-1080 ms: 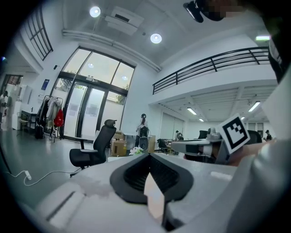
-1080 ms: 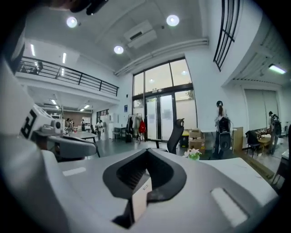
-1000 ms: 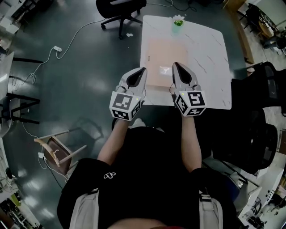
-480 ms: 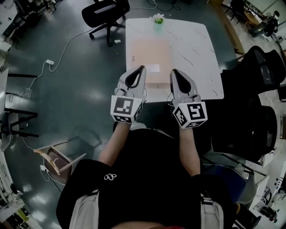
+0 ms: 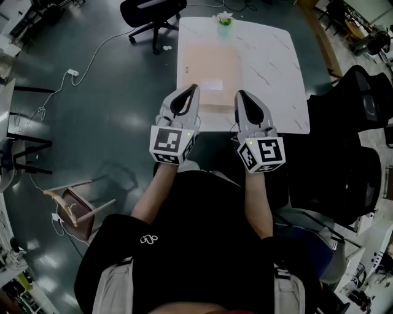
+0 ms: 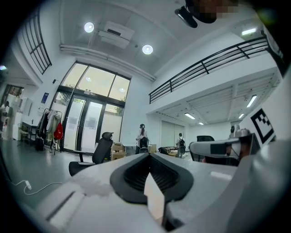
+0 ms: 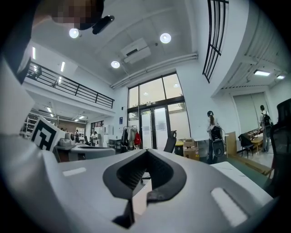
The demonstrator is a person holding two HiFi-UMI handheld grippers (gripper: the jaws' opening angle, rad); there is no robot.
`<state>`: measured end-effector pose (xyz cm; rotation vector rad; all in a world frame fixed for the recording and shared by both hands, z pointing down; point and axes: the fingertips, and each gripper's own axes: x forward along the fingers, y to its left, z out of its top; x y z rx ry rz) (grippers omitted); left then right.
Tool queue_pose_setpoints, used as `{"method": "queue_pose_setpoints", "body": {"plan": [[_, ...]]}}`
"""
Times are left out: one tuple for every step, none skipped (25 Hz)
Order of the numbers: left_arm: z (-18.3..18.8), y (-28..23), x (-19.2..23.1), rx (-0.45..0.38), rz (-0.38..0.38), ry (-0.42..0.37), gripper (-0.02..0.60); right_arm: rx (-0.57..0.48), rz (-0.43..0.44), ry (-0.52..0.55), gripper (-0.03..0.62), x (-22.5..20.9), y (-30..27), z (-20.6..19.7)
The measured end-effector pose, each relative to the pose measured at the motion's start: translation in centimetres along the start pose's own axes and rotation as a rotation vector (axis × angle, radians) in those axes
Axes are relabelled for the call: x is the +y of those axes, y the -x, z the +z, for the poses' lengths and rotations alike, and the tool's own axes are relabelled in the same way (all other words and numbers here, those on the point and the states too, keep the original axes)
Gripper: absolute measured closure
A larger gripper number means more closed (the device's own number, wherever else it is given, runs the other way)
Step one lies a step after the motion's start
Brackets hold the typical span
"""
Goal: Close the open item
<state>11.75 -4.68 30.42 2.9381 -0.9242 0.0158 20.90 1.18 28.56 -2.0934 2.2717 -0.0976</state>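
Count, left to right:
- One wooden chair [image 5: 77,205], tipped over on the floor, well apart from the table.
- One power strip [image 5: 73,72] on the floor, with its white cable trailing towards the far left.
- One black office chair [image 5: 151,13], just beyond the table's far-left corner.
- One left gripper [image 5: 195,88] [image 6: 148,154]. Its jaws are pressed together at the tips, with nothing between them.
- One white table [image 5: 276,73].
- One flat pink item [image 5: 212,61], lying on the left half of the table and carrying one small white label [image 5: 213,84].
- One small plant [image 5: 225,18], at the table's far edge, just beyond the pink item.
- One right gripper [image 5: 239,94] [image 7: 146,151]. Its jaws are also pressed together and empty.
- Dark chairs [image 5: 362,104], close against the table's right side. I cannot count them.

Edges and clearance:
- The pink item's left edge runs just inside the table's left edge, and its near edge stops short of the table's near edge.
- In the head view, my left gripper tip overlaps the item's left part, and my right gripper tip sits at its right edge. I cannot tell whether either touches it.
- The right half of the table is bare marble.
- Open floor lies to the left of the table.
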Motion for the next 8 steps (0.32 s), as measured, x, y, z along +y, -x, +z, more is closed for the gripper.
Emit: {"method": "queue_pose_setpoints", "body": {"plan": [[0.2,0.1,0.2,-0.003,0.003,0.0,0.581,-0.001,0.002,0.001,0.603,0.2,-0.2,0.1],[0.3,0.3,0.5,-0.007,0.005,0.0,0.581,-0.003,0.005,0.003,0.603,0.3,-0.4,0.2],[0.5,0.3,0.7,-0.01,0.006,0.001,0.581,-0.004,0.008,0.006,0.603,0.5,-0.6,0.3],[0.6,0.4,1.0,-0.013,0.007,0.002,0.581,-0.006,0.012,0.008,0.603,0.7,-0.9,0.3],[0.6,0.4,1.4,-0.014,0.009,0.003,0.581,-0.007,0.017,0.01,0.603,0.9,-1.2,0.3],[0.6,0.4,1.7,-0.015,0.011,0.003,0.581,-0.008,0.023,0.011,0.603,1.2,-1.5,0.3],[0.6,0.5,1.9,-0.014,0.013,0.002,0.581,-0.008,0.028,0.012,0.603,1.4,-1.7,0.3],[0.6,0.5,2.2,-0.014,0.015,0.002,0.581,-0.009,0.032,0.013,0.603,1.6,-1.9,0.2]]}}
